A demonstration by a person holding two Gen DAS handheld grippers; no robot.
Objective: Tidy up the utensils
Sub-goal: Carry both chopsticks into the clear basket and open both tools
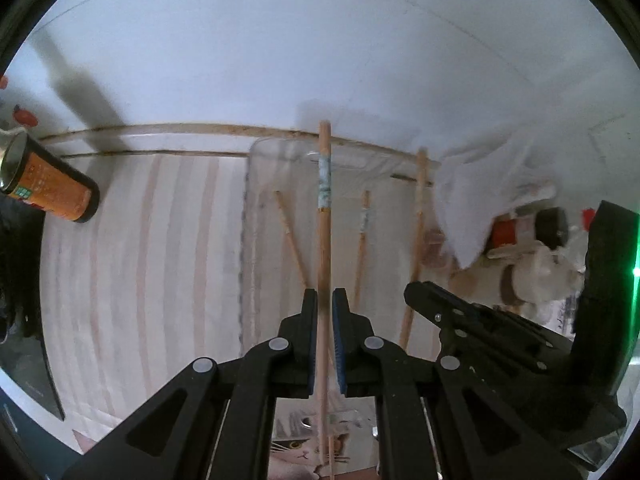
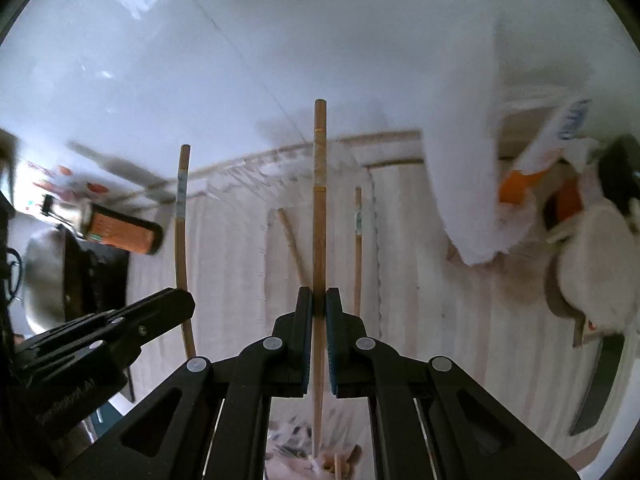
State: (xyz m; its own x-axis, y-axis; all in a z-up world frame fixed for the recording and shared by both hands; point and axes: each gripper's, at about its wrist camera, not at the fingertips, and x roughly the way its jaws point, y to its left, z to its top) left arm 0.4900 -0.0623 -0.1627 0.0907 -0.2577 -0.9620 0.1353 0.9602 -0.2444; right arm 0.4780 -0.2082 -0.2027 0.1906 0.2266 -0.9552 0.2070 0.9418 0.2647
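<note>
Left tool [image 1: 325, 300] first: I see it clamped on a chopstick [image 1: 323, 240] that runs lengthwise along the fingers, patterned end pointing away toward the wall. Below it, a clear tray [image 1: 256, 184] on the striped table [image 1: 160, 260] holds two loose chopsticks [image 1: 362, 248]. An orange can [image 1: 52, 184] lies tipped at left.

Right tool [image 2: 319, 300] grips a second chopstick [image 2: 319, 216], likewise lengthwise, thick end away.

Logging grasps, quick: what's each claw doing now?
Left claw: shut on a chopstick.
Right claw: shut on another chopstick.
</note>
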